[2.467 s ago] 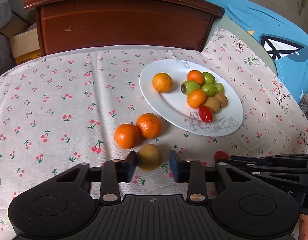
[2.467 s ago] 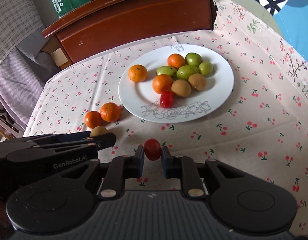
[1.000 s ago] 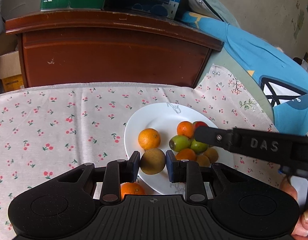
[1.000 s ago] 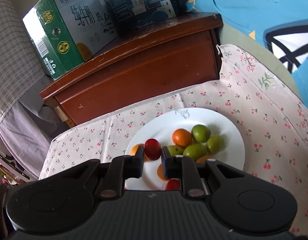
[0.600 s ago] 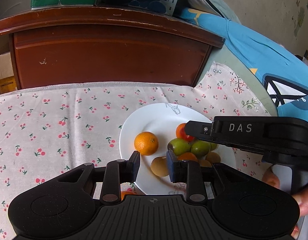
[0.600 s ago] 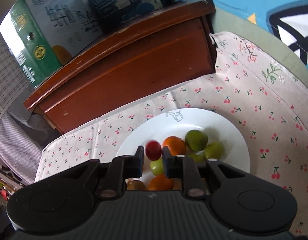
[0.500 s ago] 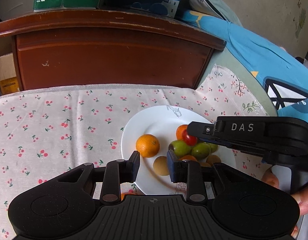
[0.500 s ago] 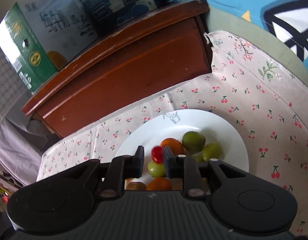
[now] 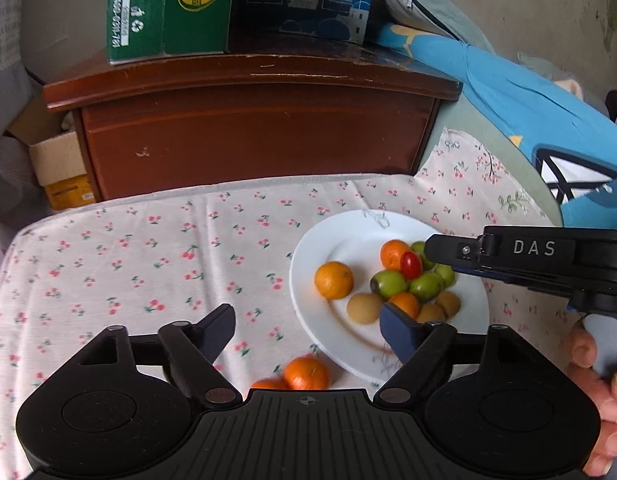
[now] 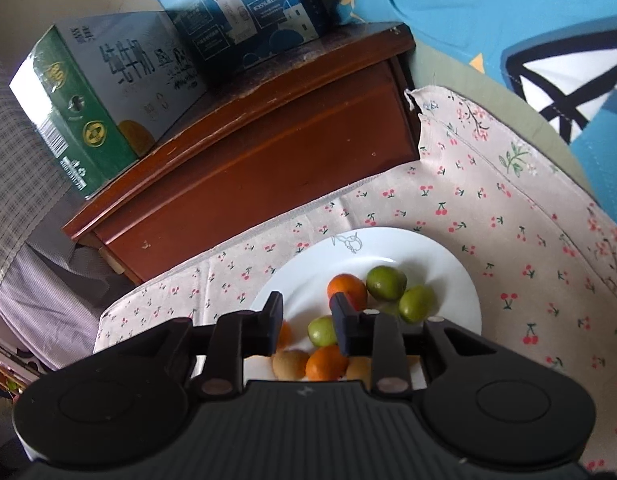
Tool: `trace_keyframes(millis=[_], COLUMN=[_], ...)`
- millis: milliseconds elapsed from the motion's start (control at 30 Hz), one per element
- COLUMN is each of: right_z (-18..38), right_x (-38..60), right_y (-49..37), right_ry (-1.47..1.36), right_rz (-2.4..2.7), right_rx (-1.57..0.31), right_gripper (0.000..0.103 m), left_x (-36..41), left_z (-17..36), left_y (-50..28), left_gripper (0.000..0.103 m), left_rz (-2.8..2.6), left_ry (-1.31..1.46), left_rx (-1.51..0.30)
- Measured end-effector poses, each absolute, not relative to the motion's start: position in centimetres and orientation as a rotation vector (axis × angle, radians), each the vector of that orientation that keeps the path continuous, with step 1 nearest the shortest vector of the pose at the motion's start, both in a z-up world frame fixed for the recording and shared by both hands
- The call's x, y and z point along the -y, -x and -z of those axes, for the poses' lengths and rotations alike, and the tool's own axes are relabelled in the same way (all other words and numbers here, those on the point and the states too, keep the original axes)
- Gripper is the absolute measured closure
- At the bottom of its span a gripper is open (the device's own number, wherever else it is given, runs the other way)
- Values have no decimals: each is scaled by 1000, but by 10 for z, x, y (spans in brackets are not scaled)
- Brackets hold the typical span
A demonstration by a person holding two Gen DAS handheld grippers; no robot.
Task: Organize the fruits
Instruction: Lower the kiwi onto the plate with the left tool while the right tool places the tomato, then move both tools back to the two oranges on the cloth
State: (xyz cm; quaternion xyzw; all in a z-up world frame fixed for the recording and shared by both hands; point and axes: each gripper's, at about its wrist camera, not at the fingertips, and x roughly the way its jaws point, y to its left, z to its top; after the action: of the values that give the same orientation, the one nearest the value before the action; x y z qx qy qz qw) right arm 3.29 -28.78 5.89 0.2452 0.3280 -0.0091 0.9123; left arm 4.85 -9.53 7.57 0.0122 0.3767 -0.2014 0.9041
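Left gripper (image 9: 306, 326) opening, nothing between; kiwi (image 9: 364, 309) lies on plate (image 9: 308, 280). Right gripper (image 10: 306, 320) opening, empty; tomato (image 9: 411, 265) sits atop pile. Two oranges (image 9: 307, 373) on cloth (image 9: 148, 248).

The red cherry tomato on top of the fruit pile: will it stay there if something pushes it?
Probably not. The cherry tomato is small, round and smooth, perched against an orange, so it likely rolls. Its thin skin may split under hard squeezing.
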Motion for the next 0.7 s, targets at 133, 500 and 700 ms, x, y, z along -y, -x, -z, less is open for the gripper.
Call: trace_keyframes(millis=[133,500,700], right_z=[-62,-54,-46], right_x=[282,261,245], right_y=[-21,13,22], right_ry=[-493,-484,-475], right_rz=[8,-34,-70], right_rx=[-683,-729,-756], right_gripper=[74,74,74], left_x=[87,49,28], left_z=[-78,-76,-71], left_y=[-37,-16,-9], left_gripper=[21,21,21], left_rz=[412,334,273], left_ry=[-59,-65,-37], left_rx=[-783,-813,-843])
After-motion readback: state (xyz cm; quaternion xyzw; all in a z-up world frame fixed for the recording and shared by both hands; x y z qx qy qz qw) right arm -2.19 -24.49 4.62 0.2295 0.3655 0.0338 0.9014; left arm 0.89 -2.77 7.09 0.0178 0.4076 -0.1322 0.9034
